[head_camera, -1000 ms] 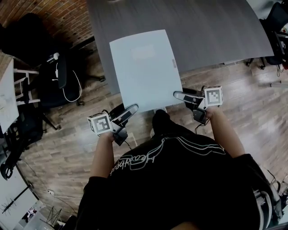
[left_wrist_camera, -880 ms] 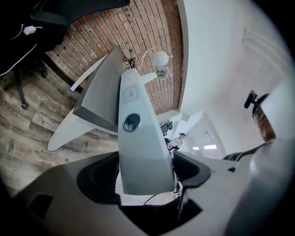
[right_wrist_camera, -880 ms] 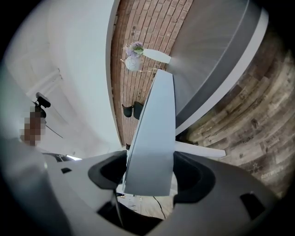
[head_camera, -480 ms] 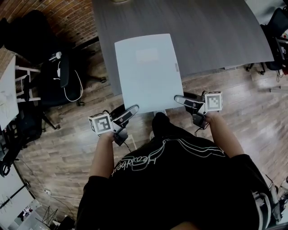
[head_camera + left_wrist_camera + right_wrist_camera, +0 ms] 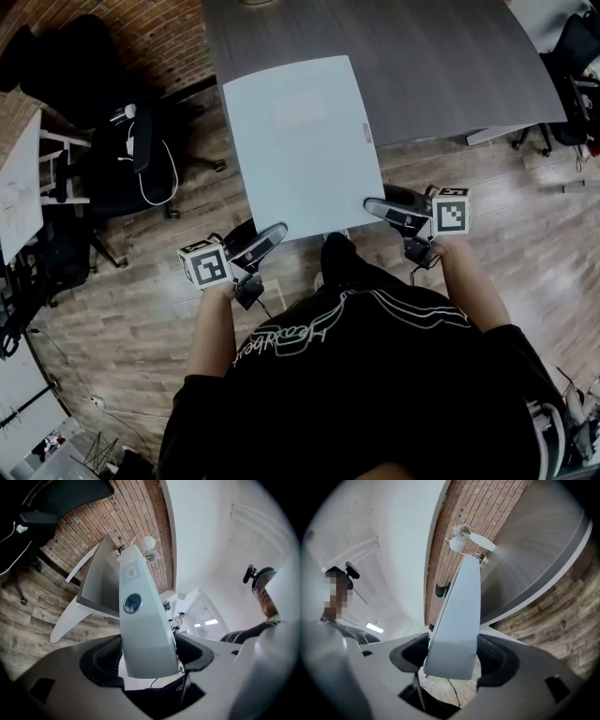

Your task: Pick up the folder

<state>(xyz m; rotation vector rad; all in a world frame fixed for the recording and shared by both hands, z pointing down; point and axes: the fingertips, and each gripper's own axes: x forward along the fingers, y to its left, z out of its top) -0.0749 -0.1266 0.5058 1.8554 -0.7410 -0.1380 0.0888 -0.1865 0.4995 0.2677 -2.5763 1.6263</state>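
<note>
Left tongs and right tongs each pinch a near corner of the folder, partly over the bench.

The head view looks steeply down from above the person's shoulders onto the near edge of the table and the floor. Each gripper view sits low behind its own jaws, very close to the folder between them. Both face along it toward the table's near edge and the brick wall. All three views share the folder, table and wall.
</note>
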